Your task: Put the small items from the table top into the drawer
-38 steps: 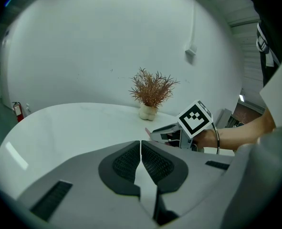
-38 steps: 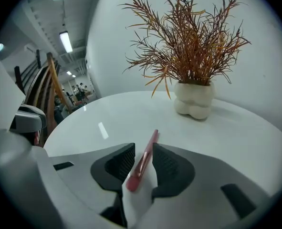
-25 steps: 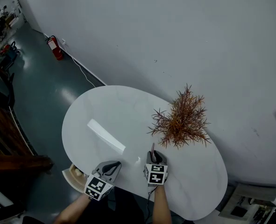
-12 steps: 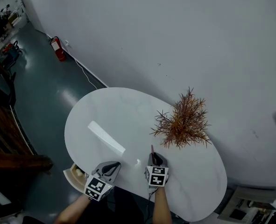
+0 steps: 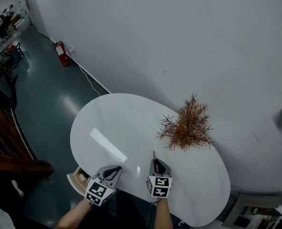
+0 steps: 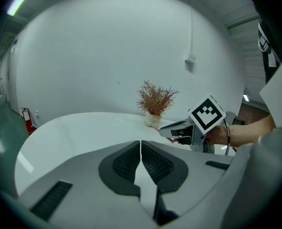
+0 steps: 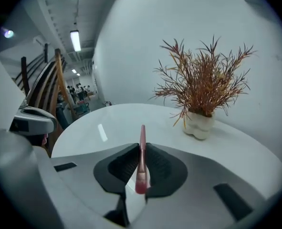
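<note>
A thin pink stick [image 7: 141,156] stands pinched between the pads of my right gripper [image 7: 141,147], whose jaws have just been closing on it. In the head view the pink stick [image 5: 154,155] pokes out ahead of the right gripper [image 5: 155,162], above the near edge of the white oval table [image 5: 121,123]. My left gripper [image 6: 141,144] is shut with nothing between its pads. In the head view the left gripper [image 5: 113,170] sits at the table's near-left rim, just right of the open drawer [image 5: 77,180], which holds a pale item.
A dried reddish plant [image 5: 187,128] in a white pot [image 7: 198,124] stands on the table's far right, just beyond the right gripper. A grey wall runs behind the table. A red fire extinguisher [image 5: 61,52] stands on the floor far left.
The right gripper has lifted off the table top with the pink stick in its jaws. The left gripper has shifted slightly.
</note>
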